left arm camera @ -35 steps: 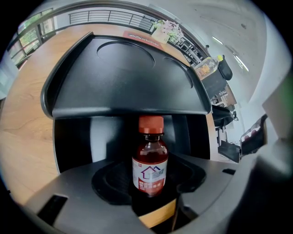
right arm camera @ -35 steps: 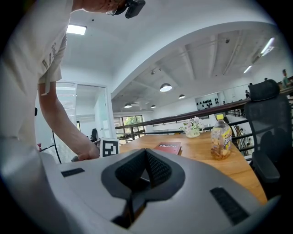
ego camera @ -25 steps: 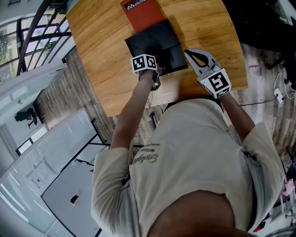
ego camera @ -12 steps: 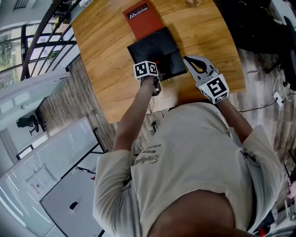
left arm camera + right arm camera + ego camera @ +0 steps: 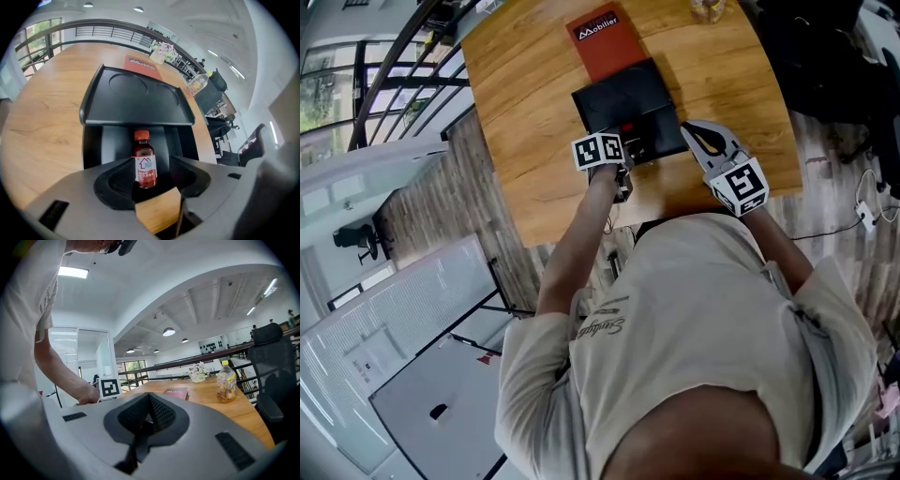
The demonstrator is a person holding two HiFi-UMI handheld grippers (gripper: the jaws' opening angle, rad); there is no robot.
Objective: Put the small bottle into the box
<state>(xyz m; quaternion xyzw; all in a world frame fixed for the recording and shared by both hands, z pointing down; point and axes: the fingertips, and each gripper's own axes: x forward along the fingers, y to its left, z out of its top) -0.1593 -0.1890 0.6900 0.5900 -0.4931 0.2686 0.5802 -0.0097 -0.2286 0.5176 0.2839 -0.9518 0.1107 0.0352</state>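
The small bottle [image 5: 144,161], with a red cap and a red-and-white label, lies in the open black box [image 5: 91,150], cap pointing away. The box lid [image 5: 136,101] is folded back. My left gripper [image 5: 152,164] hangs over the box's near edge with its jaws apart. The bottle is between them, with dark space on its right side. In the head view the left gripper [image 5: 619,142] is at the box [image 5: 661,131], and a red spot there is the bottle [image 5: 628,129]. My right gripper [image 5: 692,131] is just right of the box, raised and shut on nothing [image 5: 150,397].
A red booklet [image 5: 605,42] lies beyond the box on the wooden table [image 5: 534,122]. A yellow-capped bottle [image 5: 226,383] and a flower vase [image 5: 198,372] stand at the far side. An office chair [image 5: 274,376] is at the right. The table's near edge runs close under both grippers.
The head camera has shifted, so the table and grippers sit lower in the picture. Both grippers keep nearly the same places beside the box.
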